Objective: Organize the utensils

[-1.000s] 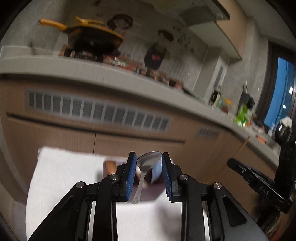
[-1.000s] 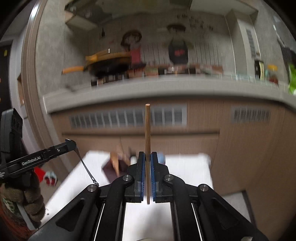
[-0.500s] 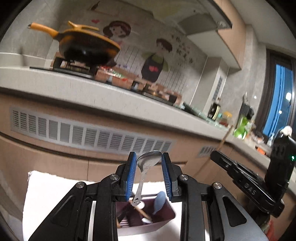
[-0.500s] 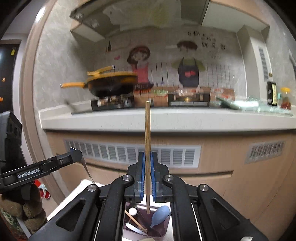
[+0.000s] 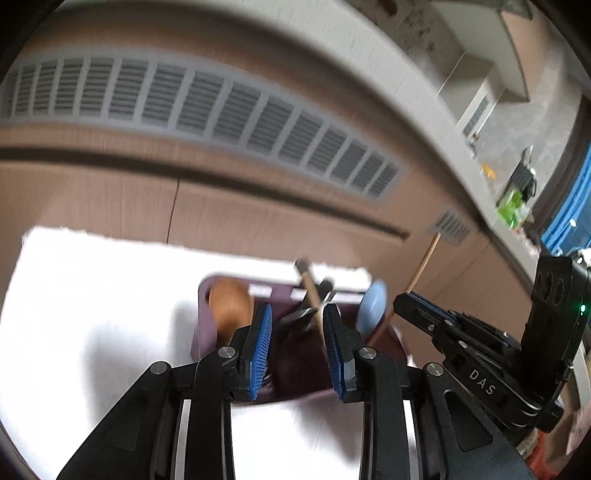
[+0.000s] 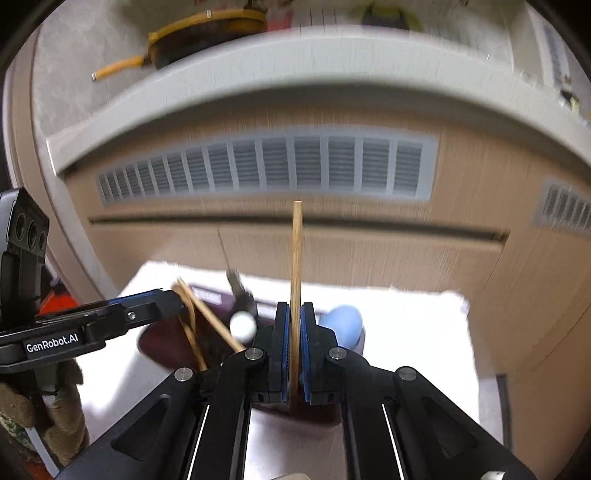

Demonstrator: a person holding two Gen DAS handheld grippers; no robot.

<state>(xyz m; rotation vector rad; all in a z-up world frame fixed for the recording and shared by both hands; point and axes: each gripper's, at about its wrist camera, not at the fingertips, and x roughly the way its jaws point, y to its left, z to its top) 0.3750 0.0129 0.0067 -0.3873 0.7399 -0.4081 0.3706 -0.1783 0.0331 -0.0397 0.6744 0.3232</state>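
Note:
A dark purple utensil holder stands on a white cloth, holding a wooden spoon, a blue spoon and other utensils. My left gripper hangs over the holder, jaws apart with nothing between them. My right gripper is shut on an upright wooden chopstick above the holder. The right gripper also shows in the left wrist view, with the chopstick rising from it. The left gripper shows in the right wrist view.
Brown kitchen cabinets with a grey vent grille stand behind the cloth under a grey counter. A yellow-handled pan sits on the counter. The white cloth's far edge lies close to the cabinets.
The metal spoon that was between my left jaws is gone from them. Both grippers have tipped downward over the holder; the chopstick stays gripped in the right.

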